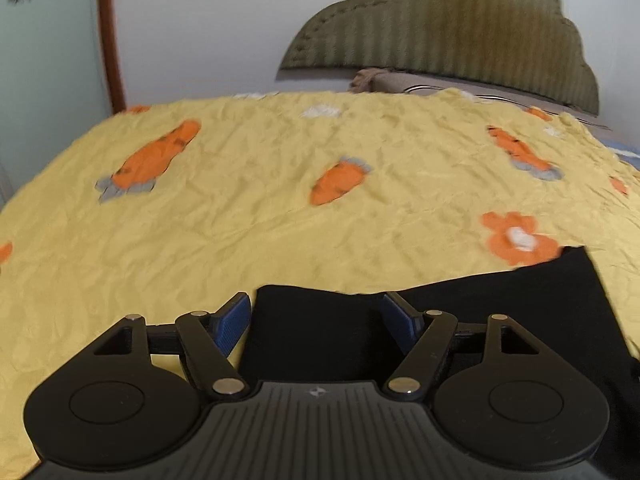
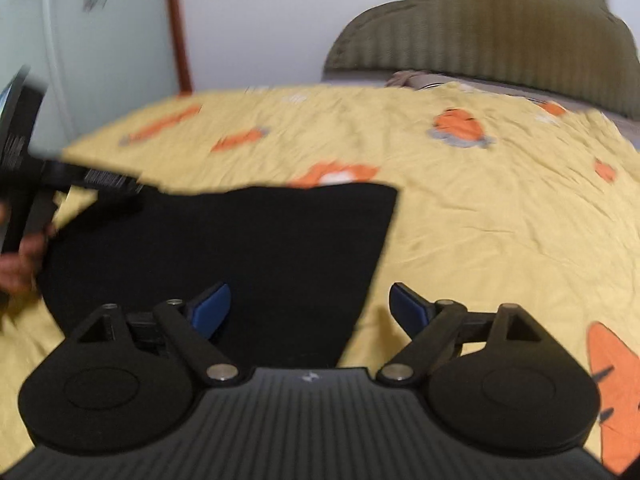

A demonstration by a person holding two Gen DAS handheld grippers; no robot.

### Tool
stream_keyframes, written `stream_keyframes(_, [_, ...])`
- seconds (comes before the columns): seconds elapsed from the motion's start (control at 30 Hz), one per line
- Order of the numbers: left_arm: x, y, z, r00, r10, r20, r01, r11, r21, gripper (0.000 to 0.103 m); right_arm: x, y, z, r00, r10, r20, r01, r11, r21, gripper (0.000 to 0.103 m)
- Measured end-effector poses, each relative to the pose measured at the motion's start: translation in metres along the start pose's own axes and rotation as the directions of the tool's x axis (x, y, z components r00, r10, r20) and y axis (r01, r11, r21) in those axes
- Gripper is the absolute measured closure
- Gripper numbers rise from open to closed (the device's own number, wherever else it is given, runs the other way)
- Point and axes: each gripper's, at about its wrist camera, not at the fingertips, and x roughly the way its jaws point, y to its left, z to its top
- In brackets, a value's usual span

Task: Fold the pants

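I have both grippers, left (image 1: pixel 316 320) and right (image 2: pixel 308 308), spread over the pants (image 2: pixel 224 248); next, pinch the 12 o'clock edge.

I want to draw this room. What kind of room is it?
Probably a bedroom: a wide bed under a crinkly yellow sheet with orange carrots, an olive ribbed cloud-shaped headboard against the wall, and black pants lying on the sheet.

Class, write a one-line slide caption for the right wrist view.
Open right gripper above black pants lying on a yellow carrot-print bedspread.
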Motion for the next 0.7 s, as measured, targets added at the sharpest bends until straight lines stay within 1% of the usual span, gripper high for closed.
stream_keyframes(0.03, [-0.004, -0.007, 0.001, 1.000, 0.009, 0.011, -0.010, 1.000, 0.023, 0.030, -0.002, -0.014, 0.002, 1.000, 0.020, 0.008, -0.020, 0.998, 0.060, 0.018])
stream_keyframes(0.07, [-0.008, -0.015, 0.003, 1.000, 0.021, 0.020, -0.022, 0.999, 0.049, 0.027, -0.002, -0.030, 0.002, 0.999, 0.040, 0.017, -0.042, 0.992, 0.122, 0.019])
stream_keyframes(0.1, [-0.009, -0.022, 0.005, 0.999, 0.028, 0.022, -0.029, 0.997, 0.072, 0.027, -0.001, -0.044, 0.004, 0.997, 0.065, 0.030, -0.070, 0.980, 0.186, 0.020])
stream_keyframes(0.17, [-0.015, -0.035, 0.008, 0.999, 0.035, 0.033, -0.038, 0.994, 0.103, 0.027, 0.003, -0.070, 0.003, 0.988, 0.144, 0.049, -0.152, 0.941, 0.302, 0.021])
stream_keyframes(0.2, [-0.019, -0.040, 0.010, 0.999, 0.019, 0.047, -0.024, 0.993, 0.116, 0.027, 0.007, -0.080, 0.001, 0.980, 0.191, 0.049, -0.196, 0.914, 0.356, 0.024])
stream_keyframes(0.27, [-0.028, -0.051, 0.016, 0.998, -0.003, 0.069, -0.006, 0.991, 0.133, 0.027, 0.013, -0.092, -0.006, 0.964, 0.258, 0.059, -0.258, 0.869, 0.423, 0.027])
stream_keyframes(0.33, [-0.034, -0.061, 0.023, 0.995, -0.019, 0.095, 0.004, 0.989, 0.150, 0.026, 0.015, -0.096, -0.014, 0.948, 0.311, 0.067, -0.306, 0.837, 0.452, 0.027])
stream_keyframes(0.37, [-0.035, -0.067, 0.027, 0.995, -0.040, 0.096, 0.024, 0.986, 0.162, 0.026, 0.017, -0.098, -0.017, 0.943, 0.326, 0.071, -0.320, 0.824, 0.467, 0.027])
stream_keyframes(0.4, [-0.035, -0.074, 0.031, 0.995, -0.062, 0.084, 0.046, 0.983, 0.175, 0.026, 0.018, -0.100, -0.020, 0.939, 0.338, 0.067, -0.327, 0.812, 0.484, 0.028])
stream_keyframes(0.47, [-0.031, -0.091, 0.037, 0.993, -0.108, 0.042, 0.097, 0.974, 0.206, 0.026, 0.019, -0.099, -0.024, 0.936, 0.345, 0.062, -0.329, 0.802, 0.499, 0.028])
stream_keyframes(0.53, [-0.026, -0.110, 0.043, 0.989, -0.147, -0.011, 0.145, 0.956, 0.255, 0.026, 0.021, -0.097, -0.024, 0.930, 0.363, 0.063, -0.341, 0.784, 0.518, 0.028])
stream_keyframes(0.57, [-0.024, -0.120, 0.047, 0.987, -0.159, -0.036, 0.163, 0.946, 0.282, 0.026, 0.021, -0.095, -0.023, 0.925, 0.377, 0.056, -0.349, 0.778, 0.523, 0.028])
stream_keyframes(0.63, [-0.019, -0.140, 0.051, 0.984, -0.159, -0.077, 0.176, 0.931, 0.320, 0.025, 0.019, -0.090, -0.026, 0.912, 0.408, 0.037, -0.364, 0.765, 0.531, 0.028])
stream_keyframes(0.67, [-0.016, -0.150, 0.053, 0.982, -0.161, -0.098, 0.185, 0.920, 0.344, 0.022, 0.018, -0.086, -0.029, 0.907, 0.420, 0.022, -0.367, 0.765, 0.529, 0.028])
stream_keyframes(0.7, [-0.015, -0.159, 0.053, 0.980, -0.162, -0.112, 0.193, 0.910, 0.366, 0.020, 0.014, -0.082, -0.030, 0.906, 0.424, 0.012, -0.368, 0.773, 0.517, 0.028])
